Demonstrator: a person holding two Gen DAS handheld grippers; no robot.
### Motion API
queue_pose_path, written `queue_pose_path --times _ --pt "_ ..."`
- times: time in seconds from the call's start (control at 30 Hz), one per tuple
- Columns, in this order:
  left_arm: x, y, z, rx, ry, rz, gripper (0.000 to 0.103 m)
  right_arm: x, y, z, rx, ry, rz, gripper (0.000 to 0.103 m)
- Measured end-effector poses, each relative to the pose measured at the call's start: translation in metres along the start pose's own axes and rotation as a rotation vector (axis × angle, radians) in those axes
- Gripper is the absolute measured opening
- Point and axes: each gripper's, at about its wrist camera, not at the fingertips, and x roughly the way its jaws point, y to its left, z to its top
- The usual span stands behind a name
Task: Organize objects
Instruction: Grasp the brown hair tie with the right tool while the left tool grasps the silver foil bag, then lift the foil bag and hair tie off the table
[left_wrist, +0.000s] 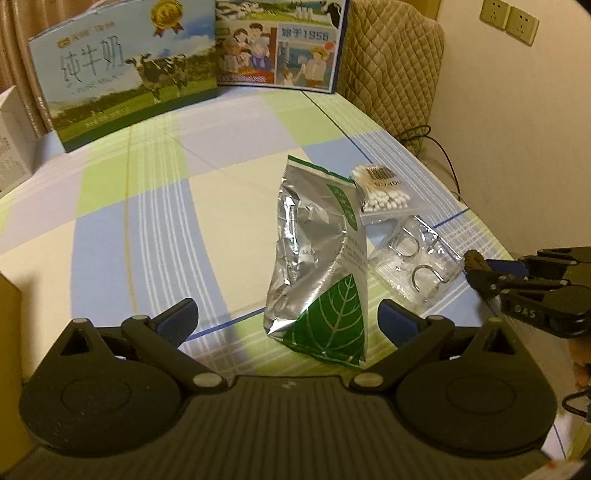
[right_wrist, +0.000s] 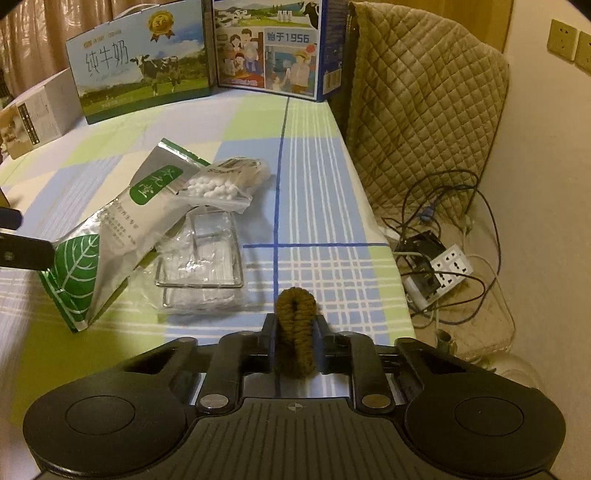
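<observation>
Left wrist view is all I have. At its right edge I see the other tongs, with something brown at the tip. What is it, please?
Observer: The right tongs are shut on a brown woolly loop, folded double.
Operator: And the clear packet, what is inside? I see only hooks.
Observer: A rectangular wire frame, lying flat.

Foil pouch (left_wrist: 317, 266) hides the left part of the cotton swab bag (left_wrist: 384, 192) and an edge of the clear packet (left_wrist: 417, 266). Small print on pouch too blurred to read. White box (left_wrist: 13, 144) cut off at left edge. Brown hair tie (right_wrist: 295, 332) lower end hidden between right gripper fingers (right_wrist: 271, 334). Quilted cover (right_wrist: 424, 110) hides whatever is under it
</observation>
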Motion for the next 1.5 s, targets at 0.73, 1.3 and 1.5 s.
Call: queue_pose_path --times 0.73,1.3,1.5 --pt "0.037 -0.006 0.006 0.001 0.102 -0.130 0.041 -0.025 0.013 -0.006 0.091 -0.058 0.036 0.014" --pt "-0.089 0.019 -0.149 -0.175 0.155 -0.083 0.062 -0.066 0.087 -0.068 0.056 -0.009 0.225 0.014" --pt "-0.078 0.011 -0.132 -0.132 0.150 -0.092 0.072 -0.066 0.093 -0.073 0.055 0.000 0.223 0.014"
